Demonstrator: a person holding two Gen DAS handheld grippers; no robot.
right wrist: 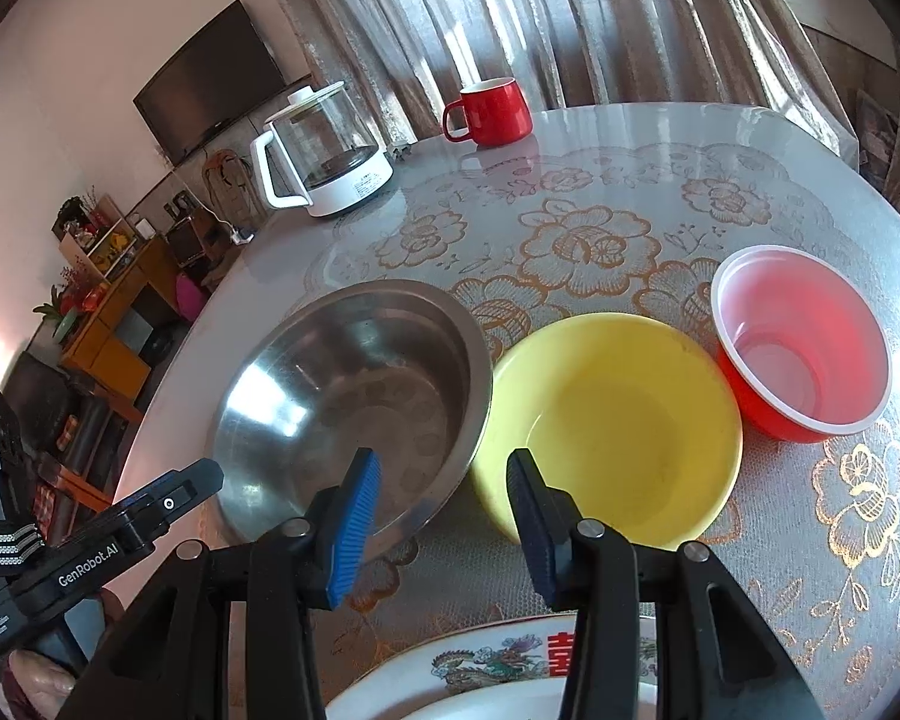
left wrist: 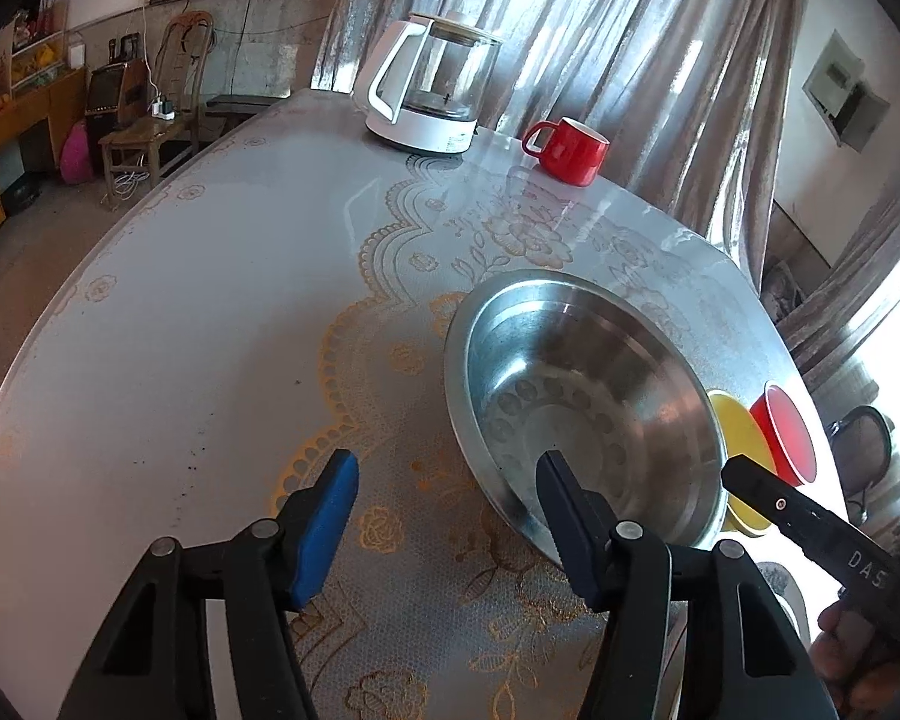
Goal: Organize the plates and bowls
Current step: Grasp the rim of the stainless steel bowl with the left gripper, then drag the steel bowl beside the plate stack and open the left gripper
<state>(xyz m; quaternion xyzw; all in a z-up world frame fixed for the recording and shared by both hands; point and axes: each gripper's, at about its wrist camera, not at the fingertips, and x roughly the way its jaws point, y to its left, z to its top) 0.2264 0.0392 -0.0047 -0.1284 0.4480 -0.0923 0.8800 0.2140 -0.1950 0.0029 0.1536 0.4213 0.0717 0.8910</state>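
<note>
A steel bowl (left wrist: 588, 402) (right wrist: 354, 396) sits on the table, with a yellow bowl (right wrist: 612, 426) (left wrist: 741, 438) to its right and a red plastic bowl (right wrist: 804, 342) (left wrist: 786, 432) further right. A white patterned plate (right wrist: 498, 666) lies at the near edge under my right gripper. My left gripper (left wrist: 450, 492) is open and empty, its right finger over the steel bowl's near rim. My right gripper (right wrist: 444, 492) is open and empty, above the gap between the steel and yellow bowls. Each gripper also shows in the other's view, the right one (left wrist: 810, 516) and the left one (right wrist: 120, 522).
A glass kettle on a white base (left wrist: 432, 90) (right wrist: 324, 150) and a red mug (left wrist: 570, 150) (right wrist: 492, 111) stand at the far side of the round table (left wrist: 180, 300). Curtains hang behind. Furniture stands on the floor to the left.
</note>
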